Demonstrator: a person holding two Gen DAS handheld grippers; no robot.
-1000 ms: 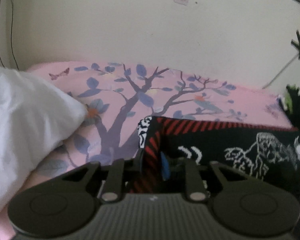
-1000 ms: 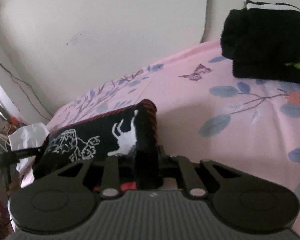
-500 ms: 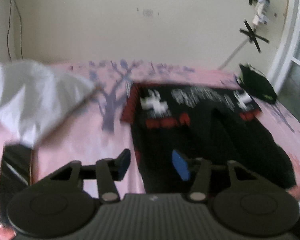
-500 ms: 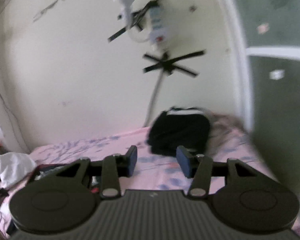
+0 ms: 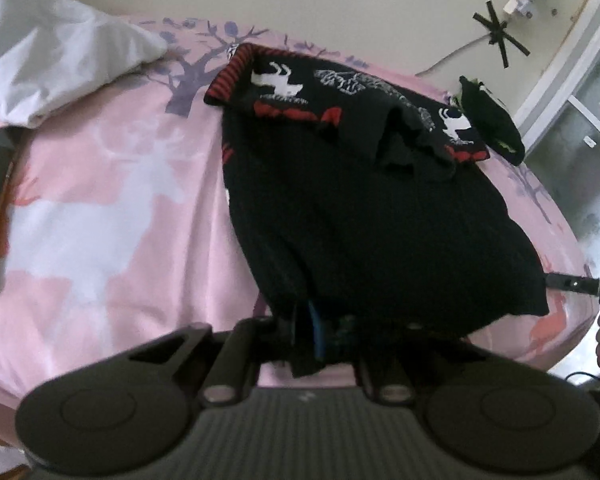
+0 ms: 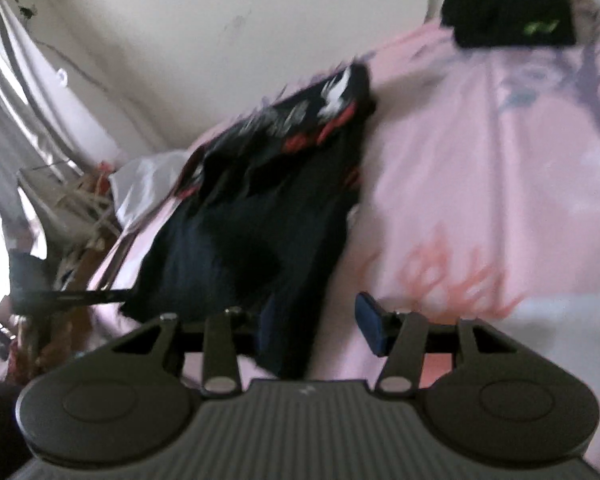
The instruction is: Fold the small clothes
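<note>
A black knit garment with red trim and white deer figures lies on the pink bedsheet, its far edge folded over toward me. My left gripper is shut on its near left corner. In the right wrist view the same garment lies left of centre. My right gripper is open, with the garment's near right corner lying against its left pad and its right pad bare over the sheet.
A white pillow sits at the far left of the bed. A folded black garment with green marks lies at the far right, also in the right wrist view. A wall runs behind the bed. Clutter lies off the bed's left side.
Both grippers let go of the far edge after laying it over, pulled back to the near edge, and the left one closed on the near left corner. The right one stays open.
</note>
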